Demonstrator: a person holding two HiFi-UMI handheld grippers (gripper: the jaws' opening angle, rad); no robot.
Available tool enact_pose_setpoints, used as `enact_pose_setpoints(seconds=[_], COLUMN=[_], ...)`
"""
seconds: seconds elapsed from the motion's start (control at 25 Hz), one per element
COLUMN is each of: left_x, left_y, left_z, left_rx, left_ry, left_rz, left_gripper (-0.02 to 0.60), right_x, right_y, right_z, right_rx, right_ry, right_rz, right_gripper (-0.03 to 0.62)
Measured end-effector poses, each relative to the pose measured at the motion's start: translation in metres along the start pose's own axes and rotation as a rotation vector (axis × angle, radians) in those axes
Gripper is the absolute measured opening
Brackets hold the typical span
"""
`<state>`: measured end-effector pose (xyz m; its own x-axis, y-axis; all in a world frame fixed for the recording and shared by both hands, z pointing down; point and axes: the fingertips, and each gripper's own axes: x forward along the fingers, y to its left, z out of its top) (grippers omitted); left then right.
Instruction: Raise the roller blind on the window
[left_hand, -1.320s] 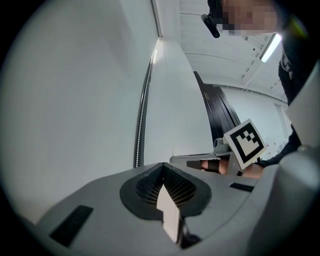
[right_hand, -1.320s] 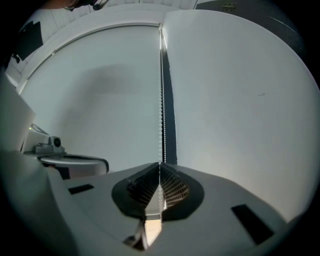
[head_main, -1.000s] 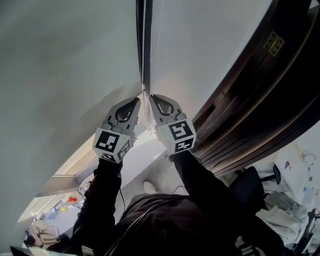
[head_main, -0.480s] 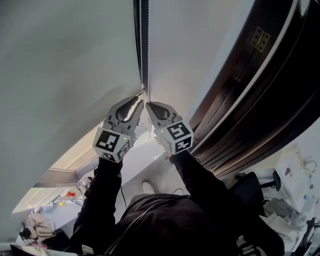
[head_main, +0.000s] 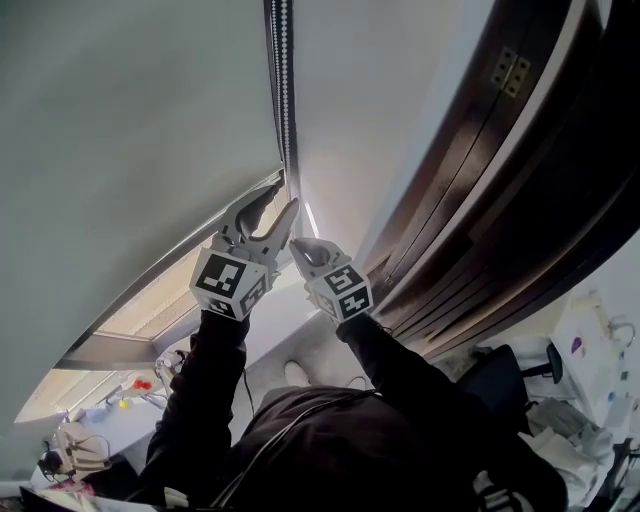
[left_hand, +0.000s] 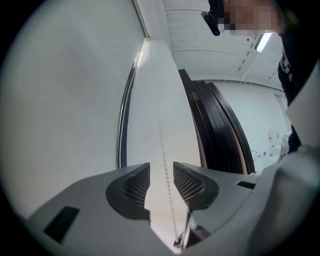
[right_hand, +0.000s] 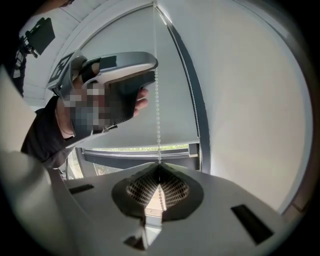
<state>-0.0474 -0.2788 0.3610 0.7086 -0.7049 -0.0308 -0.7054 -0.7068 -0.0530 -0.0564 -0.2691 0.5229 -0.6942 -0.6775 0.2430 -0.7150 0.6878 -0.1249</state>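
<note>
Seen from the head view, the pale grey roller blind (head_main: 130, 130) fills the upper left of the frame, its bottom bar (head_main: 170, 272) slanting down toward the lower left with a strip of bright window glass (head_main: 150, 318) below it. The bead chain (head_main: 284, 100) hangs along the blind's right edge, at top centre. Both grippers meet it at mid-frame.

The left gripper (head_main: 280, 200) sits higher. Its jaws have just been opening and stand apart, and in the left gripper view (left_hand: 161, 172) the chain (left_hand: 161, 140) runs down the gap between the pads (left_hand: 136, 184) without touching either.

The right gripper (head_main: 298, 246) is just below and to the right. In the right gripper view (right_hand: 159, 167) its jaws are pressed together, clamped on the chain (right_hand: 157, 110), which rises straight up from their tips in front of the blind (right_hand: 172, 100).

A dark wooden door frame (head_main: 500, 200) curves down the right side.
</note>
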Motion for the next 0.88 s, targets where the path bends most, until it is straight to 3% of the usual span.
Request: enact_pose_setpoints(seconds=[0.24,0.28,0.32,0.36,0.76,0.88], left_x=[0.012,0.014,0.016,0.018,0.012,0.008], left_y=[0.003,0.001,-0.001,-0.004,-0.011,-0.008], left_z=[0.017,0.021,0.023,0.024,0.023,0.009], left_rx=[0.01,0.014,0.018,0.02,0.019,-0.021], left_ry=[-0.045,-0.04,-0.033,-0.025,0.003,0.029], left_rz=[0.008,0.003,-0.004,-0.011,0.002,0.008], left_gripper=[0.134,0.112,0.036,0.019,0.009,0.009], right_x=[-0.006,-0.007,-0.009,-0.01,-0.024,-0.023], right_y=[0.008,0.007,0.006,0.005,-0.001,-0.001], right_z=[-0.004,-0.004,-0.003,-0.002,-0.005,-0.018], right_rx=[0.004,0.002,-0.002,-0.003,0.03,0.039], right_ry=[-0.003,-0.006,-0.011,-0.015,-0.009,0.031], right_rz=[0.038,0.038,0.037,0.036,0.035,0.038], right_gripper=[0.006,0.006,0.006,0.006,0.008,0.008])
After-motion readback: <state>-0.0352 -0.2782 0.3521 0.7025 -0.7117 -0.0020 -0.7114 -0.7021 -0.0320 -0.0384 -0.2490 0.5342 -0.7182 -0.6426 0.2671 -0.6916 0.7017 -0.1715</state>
